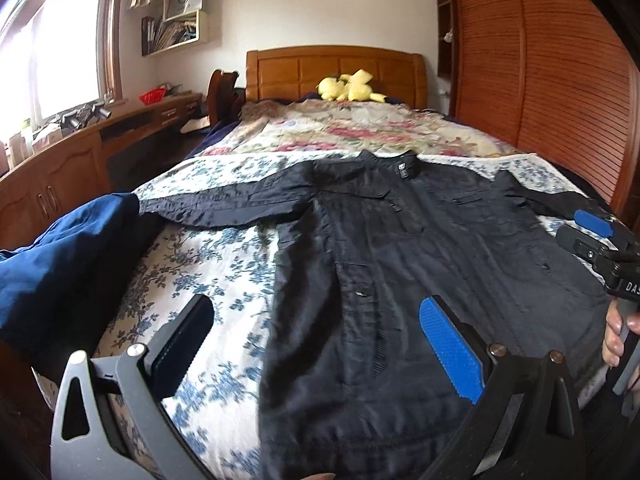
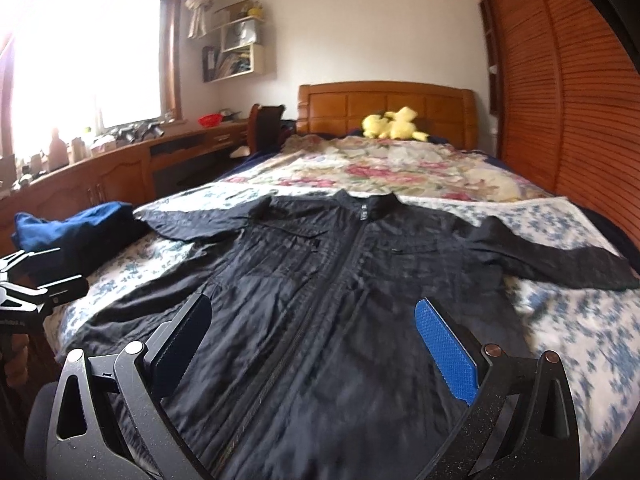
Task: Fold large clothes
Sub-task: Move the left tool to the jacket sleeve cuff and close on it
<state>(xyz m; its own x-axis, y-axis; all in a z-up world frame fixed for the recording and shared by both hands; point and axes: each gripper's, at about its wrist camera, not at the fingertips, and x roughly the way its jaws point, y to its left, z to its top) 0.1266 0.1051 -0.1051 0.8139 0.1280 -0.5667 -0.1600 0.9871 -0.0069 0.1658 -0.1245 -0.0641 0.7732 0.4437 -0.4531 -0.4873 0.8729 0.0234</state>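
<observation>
Item: one large black jacket (image 2: 352,280), lying face up and spread flat on the bed (image 2: 580,320), filling the centre of both wrist views with its collar toward the headboard. Left to right: left sleeve (image 2: 192,224) stretched toward the blue garment (image 2: 76,228) heaped at the left edge of the frame; front panel with chest pocket flaps; central zip (image 2: 340,304), closed, as far as I can see; second panel; right sleeve (image 2: 560,264) angled toward the right edge. Fabric thin and finely creased with a slight sheen, so I judge it light, limp and rather slippery, likely to slide on the floral sheet and sag from any single grip. I would take it at the seams: a shoulder and hem corner, or a cuff, pinching a doubled edge. Left claw (image 1: 320,344) spread wide, holding nothing, above the hem's left side. Right claw (image 2: 316,340) likewise spread and empty, over the lower front.
</observation>
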